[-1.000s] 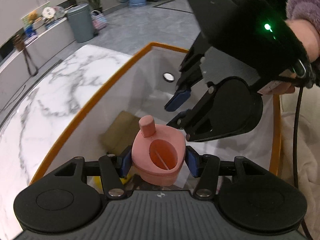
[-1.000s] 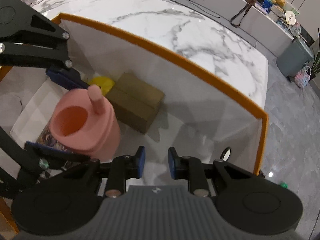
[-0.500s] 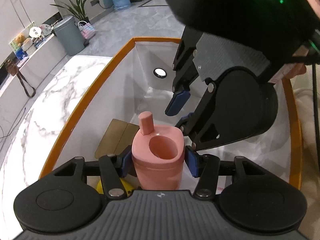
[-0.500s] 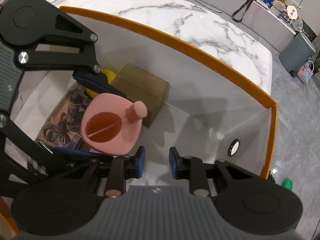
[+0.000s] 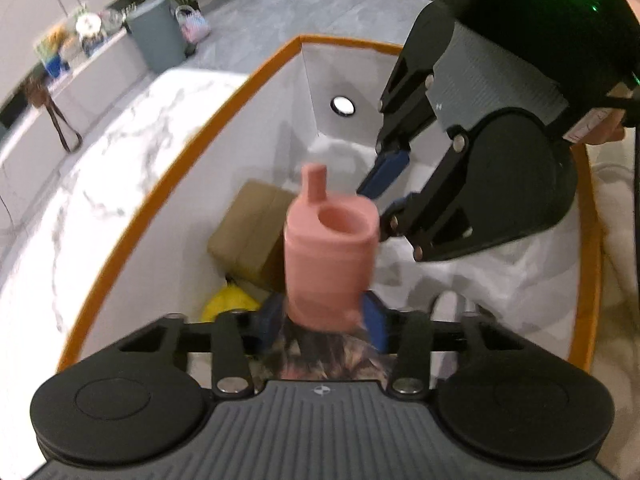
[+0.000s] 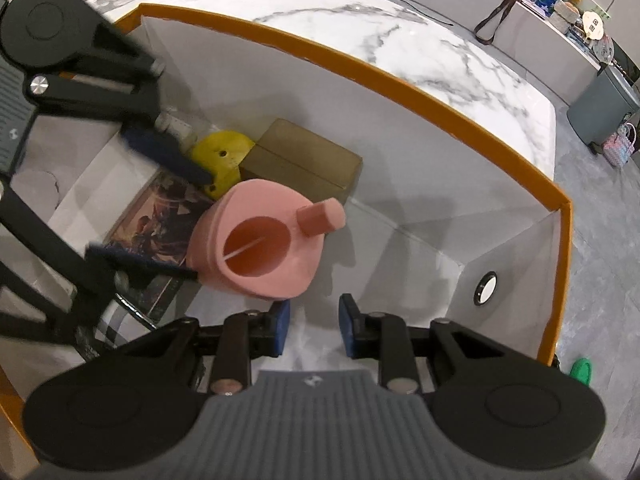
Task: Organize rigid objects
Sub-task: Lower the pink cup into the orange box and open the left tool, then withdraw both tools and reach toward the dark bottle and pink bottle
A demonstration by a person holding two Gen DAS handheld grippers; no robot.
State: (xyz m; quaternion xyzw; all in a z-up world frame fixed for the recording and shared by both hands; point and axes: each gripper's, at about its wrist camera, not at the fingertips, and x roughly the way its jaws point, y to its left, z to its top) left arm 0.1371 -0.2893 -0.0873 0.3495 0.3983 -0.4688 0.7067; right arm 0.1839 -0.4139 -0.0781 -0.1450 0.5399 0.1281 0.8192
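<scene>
Left hand-held gripper: jaws closing, the pink rubbery cup with a stubby spout between its blue pads; contact is blurred.
Right hand-held gripper: clenched on nothing, just beside the cup.
Cup: upright inside the white, orange-rimmed bin, which stands on the white marble counter.
Beside the cup: brown cardboard box, yellow plastic piece, printed picture card on the bin floor.
</scene>
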